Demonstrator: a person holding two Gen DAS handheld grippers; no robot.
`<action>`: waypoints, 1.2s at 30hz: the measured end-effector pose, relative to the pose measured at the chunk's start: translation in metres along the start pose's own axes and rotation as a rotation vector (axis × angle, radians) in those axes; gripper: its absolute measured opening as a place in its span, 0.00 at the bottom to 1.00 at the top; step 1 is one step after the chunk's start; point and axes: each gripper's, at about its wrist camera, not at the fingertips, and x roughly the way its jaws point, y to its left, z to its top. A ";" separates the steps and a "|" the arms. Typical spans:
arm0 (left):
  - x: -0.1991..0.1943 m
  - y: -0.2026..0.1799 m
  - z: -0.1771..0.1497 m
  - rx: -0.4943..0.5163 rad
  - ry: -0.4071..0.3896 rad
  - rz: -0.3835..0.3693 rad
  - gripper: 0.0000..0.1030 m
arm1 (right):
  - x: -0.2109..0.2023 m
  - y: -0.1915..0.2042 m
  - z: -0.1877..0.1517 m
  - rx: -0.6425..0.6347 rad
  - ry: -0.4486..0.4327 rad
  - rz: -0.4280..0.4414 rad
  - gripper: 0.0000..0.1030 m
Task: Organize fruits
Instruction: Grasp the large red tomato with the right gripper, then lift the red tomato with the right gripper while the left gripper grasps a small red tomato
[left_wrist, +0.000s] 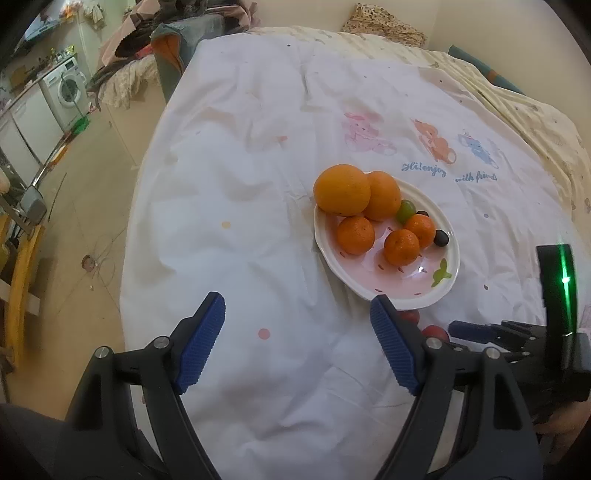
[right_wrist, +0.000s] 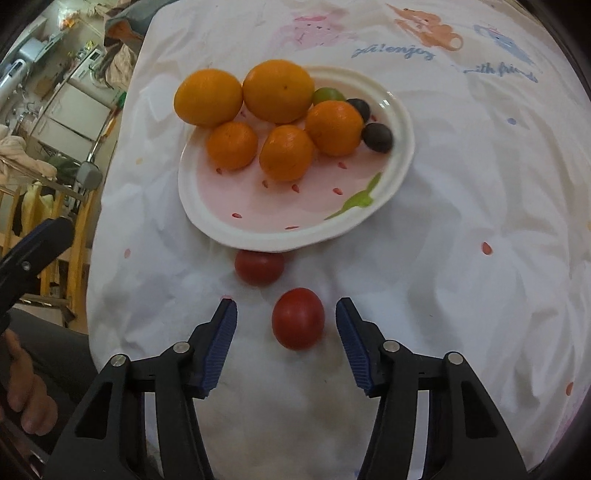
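A: We have our right gripper (right_wrist: 286, 332) open around the nearer small red round tomato (right_wrist: 298, 318), pads not touching it; it lies on the white printed bedsheet (right_wrist: 461, 221) near the front edge. The second red tomato (right_wrist: 259, 266) touches the rim of the pink strawberry-pattern ceramic plate (right_wrist: 400, 155).

B: Our left gripper (left_wrist: 297, 343) hangs wide and empty. On soft cloth the tomato may roll or be squashed. In the left view both tomatoes are almost hidden
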 end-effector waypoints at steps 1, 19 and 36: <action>0.001 0.001 0.000 -0.007 0.003 -0.001 0.76 | 0.002 0.002 0.000 -0.009 0.006 -0.009 0.52; 0.008 -0.002 -0.003 0.003 0.032 -0.011 0.76 | -0.039 -0.021 0.003 0.057 -0.078 0.081 0.32; 0.058 -0.083 -0.030 0.078 0.185 -0.078 0.63 | -0.086 -0.086 0.015 0.328 -0.233 0.198 0.32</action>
